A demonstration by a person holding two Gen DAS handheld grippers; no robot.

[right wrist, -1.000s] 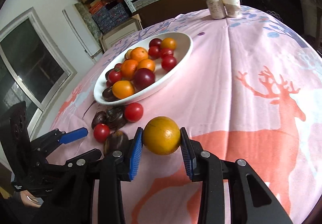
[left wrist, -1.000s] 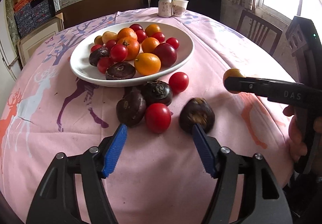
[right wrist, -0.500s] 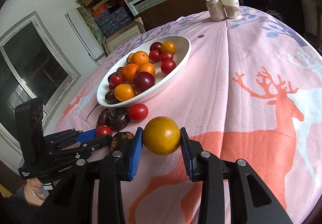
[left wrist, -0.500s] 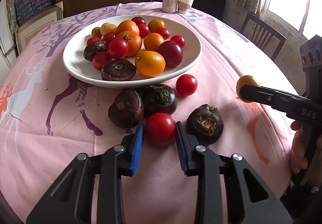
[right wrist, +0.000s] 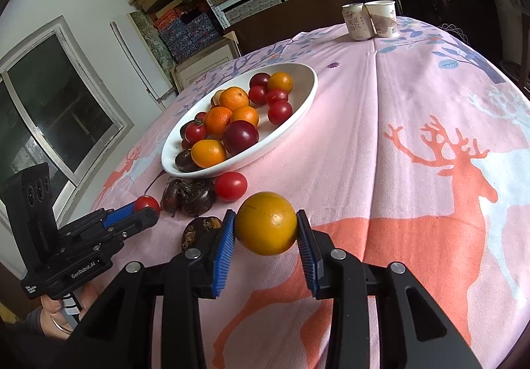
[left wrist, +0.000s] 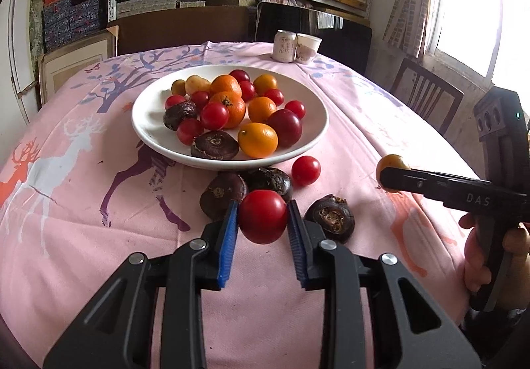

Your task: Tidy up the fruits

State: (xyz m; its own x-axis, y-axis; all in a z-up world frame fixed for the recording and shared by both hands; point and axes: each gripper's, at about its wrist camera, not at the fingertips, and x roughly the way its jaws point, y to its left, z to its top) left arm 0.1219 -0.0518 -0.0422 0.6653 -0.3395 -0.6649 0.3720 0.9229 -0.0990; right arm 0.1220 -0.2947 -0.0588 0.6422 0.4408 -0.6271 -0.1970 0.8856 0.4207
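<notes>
Red and glossy, a cherry tomato (left wrist: 262,215) sits clamped between the blue pads of the left tongs (left wrist: 263,229), lifted just clear of the pink-clothed bench (left wrist: 82,219). The right tongs (right wrist: 266,238) grip a yellow-orange fruit (right wrist: 266,223). Near the white bowl (left wrist: 149,133) of mixed fruit lie three dark water chestnuts (left wrist: 331,216) and another tomato (left wrist: 305,170).

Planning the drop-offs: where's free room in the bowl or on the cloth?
Free: bowl's bare left inside and cloth between bowl and cups. Crowded: bowl's middle, and cloth before its near rim, with chestnuts and a tomato.
</notes>
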